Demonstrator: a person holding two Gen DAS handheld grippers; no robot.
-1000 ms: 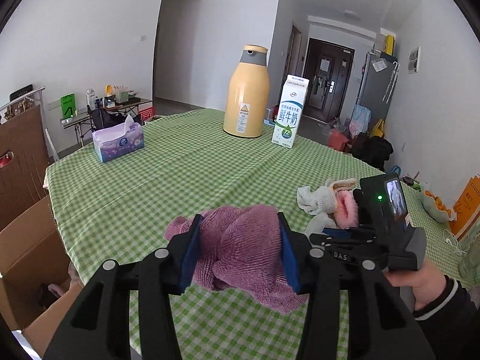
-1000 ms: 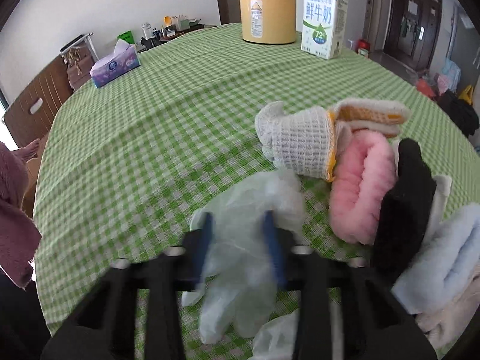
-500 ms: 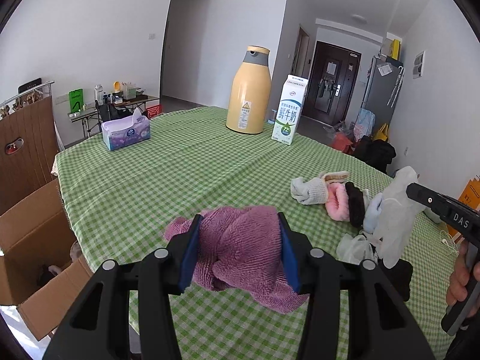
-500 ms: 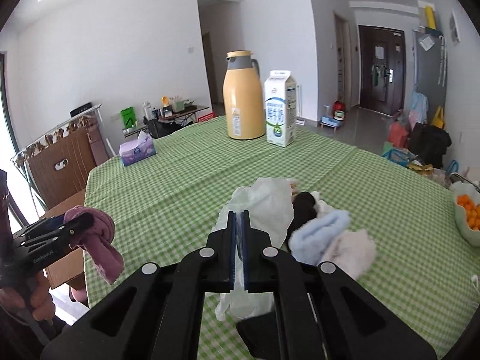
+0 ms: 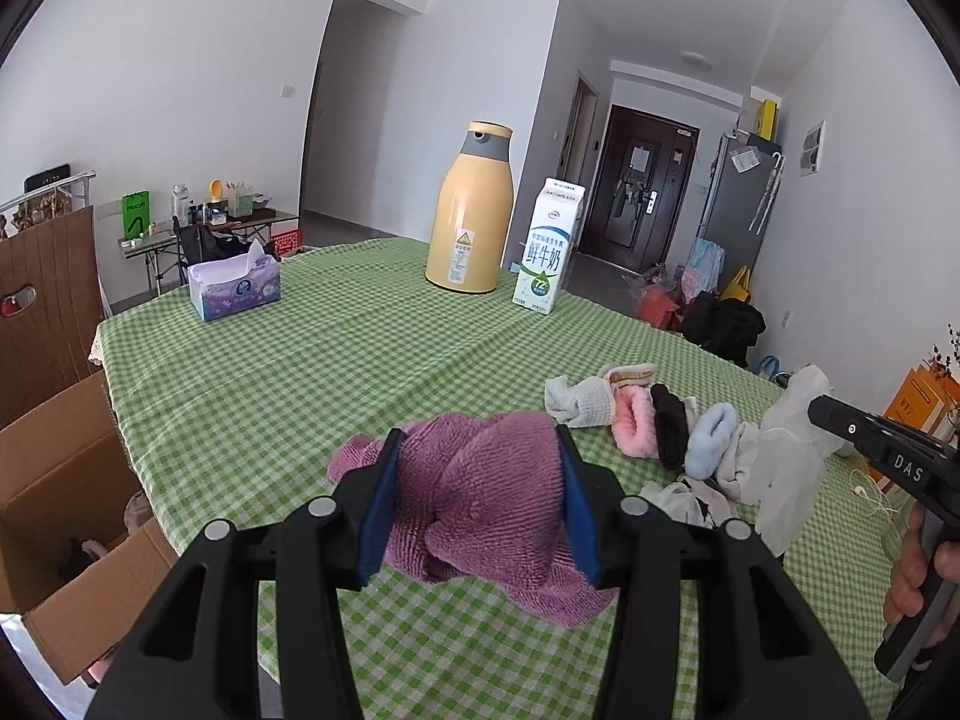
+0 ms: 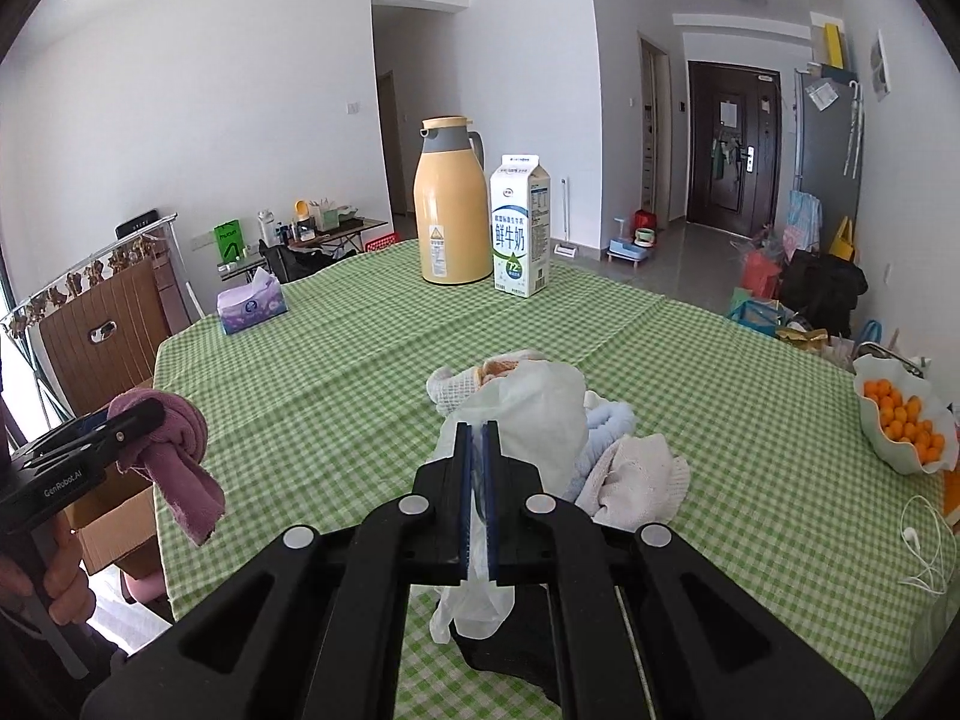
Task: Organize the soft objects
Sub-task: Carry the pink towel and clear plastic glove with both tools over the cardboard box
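Note:
My left gripper [image 5: 477, 450] is shut on a bunched purple towel [image 5: 486, 504], held above the green checked tablecloth [image 5: 300, 372]; the same towel [image 6: 180, 456] hangs from the left gripper in the right wrist view. My right gripper [image 6: 475, 438] is shut on a thin translucent white glove [image 6: 528, 414], lifted off the table; the glove [image 5: 792, 450] dangles at the right in the left wrist view. On the table lies a pile of soft items: a grey knit sock [image 5: 579, 399], a pink fluffy piece [image 5: 636, 426], a black one [image 5: 669, 420], a light blue one [image 5: 711, 432].
A yellow thermos [image 5: 471, 210] and a milk carton [image 5: 549, 246] stand at the far side. A purple tissue box [image 5: 234, 285] sits at the far left. An open cardboard box [image 5: 54, 498] stands beside the table's left edge. A bowl of oranges [image 6: 900, 414] is at right.
My right gripper closed on the white glove and lifted it off the table, pulling back from the pile. The left gripper kept hold of the purple towel and rose slightly.

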